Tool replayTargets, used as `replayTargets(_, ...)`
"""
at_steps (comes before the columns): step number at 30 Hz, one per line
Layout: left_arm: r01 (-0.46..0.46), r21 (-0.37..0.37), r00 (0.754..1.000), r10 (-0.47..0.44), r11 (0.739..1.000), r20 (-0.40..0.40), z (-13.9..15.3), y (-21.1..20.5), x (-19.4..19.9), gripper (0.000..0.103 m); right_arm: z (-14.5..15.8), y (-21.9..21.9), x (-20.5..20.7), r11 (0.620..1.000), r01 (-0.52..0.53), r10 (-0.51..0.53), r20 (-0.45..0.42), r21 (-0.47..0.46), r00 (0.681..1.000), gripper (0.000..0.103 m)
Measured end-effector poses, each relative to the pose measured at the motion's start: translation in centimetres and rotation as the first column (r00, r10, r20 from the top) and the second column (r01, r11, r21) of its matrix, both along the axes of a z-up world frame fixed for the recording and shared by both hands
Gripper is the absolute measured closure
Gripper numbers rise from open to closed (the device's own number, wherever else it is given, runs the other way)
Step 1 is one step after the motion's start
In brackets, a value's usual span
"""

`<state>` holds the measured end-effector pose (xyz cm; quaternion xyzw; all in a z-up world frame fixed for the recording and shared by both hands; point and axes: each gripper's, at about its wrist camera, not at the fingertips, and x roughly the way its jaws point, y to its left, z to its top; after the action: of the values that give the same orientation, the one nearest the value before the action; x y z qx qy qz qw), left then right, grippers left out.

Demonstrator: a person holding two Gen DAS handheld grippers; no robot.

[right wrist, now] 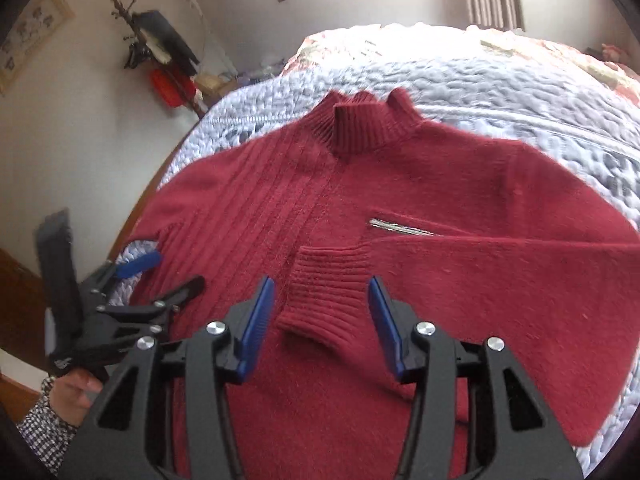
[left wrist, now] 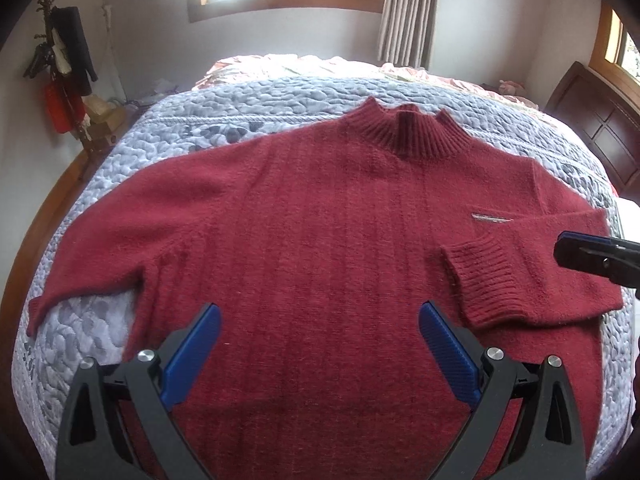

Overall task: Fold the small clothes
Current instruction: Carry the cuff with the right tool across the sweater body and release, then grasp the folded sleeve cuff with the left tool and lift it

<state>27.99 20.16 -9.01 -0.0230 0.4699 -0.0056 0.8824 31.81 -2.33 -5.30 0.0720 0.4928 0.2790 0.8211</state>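
Observation:
A dark red knitted sweater [left wrist: 320, 208] lies flat on the bed, collar [left wrist: 408, 130] away from me. Its right sleeve is folded in across the chest, ribbed cuff [left wrist: 484, 284] pointing left; the left sleeve [left wrist: 120, 240] stretches out sideways. My left gripper [left wrist: 320, 320] hovers open over the lower body of the sweater, nothing between its blue pads. In the right wrist view the same sweater [right wrist: 400, 184] fills the frame, and my right gripper [right wrist: 322, 292] stands open just above the folded cuff [right wrist: 324, 300], which lies between the pads. The left gripper [right wrist: 160, 276] appears at the left, held by a hand [right wrist: 72, 396].
The sweater rests on a pale blue quilted bedspread [left wrist: 248, 100]. A wooden bed rail [left wrist: 48, 216] curves along the left, a dark headboard [left wrist: 596, 120] stands at the right. A coat rack [left wrist: 64, 64] with hanging things stands by the far left wall, beside boxes.

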Motion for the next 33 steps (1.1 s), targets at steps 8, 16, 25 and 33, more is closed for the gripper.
replayTargets(8, 0.104, -0.117, 0.99, -0.115, 0.988, -0.087, -1.8, -7.4, 1.7, 0.004, 0.2, -8.8, -4.2, 0.991, 0.137, -0.136, 0.023, -0.012, 0.99, 0.05)
replayTargets(16, 0.141, -0.14, 0.981, -0.157, 0.98, -0.115, -2.9, -12.2, 3.8, 0.022, -1.4, -13.8, -6.4, 0.977, 0.21, -0.209, 0.017, -0.04, 0.978, 0.049)
replayTargets(25, 0.153, -0.197, 0.986, -0.163, 0.968, -0.036, -1.6, -11.8, 4.0, 0.092, -2.6, -15.8, -6.9, 0.968, 0.252, -0.252, 0.003, -0.015, 0.968, 0.048)
replayTargets(33, 0.085, -0.139, 0.99, -0.068, 0.987, 0.125, 2.7, -6.9, 4.3, 0.093, -1.9, -15.5, -6.6, 0.966, 0.257, -0.257, 0.0, 0.028, 0.966, 0.045)
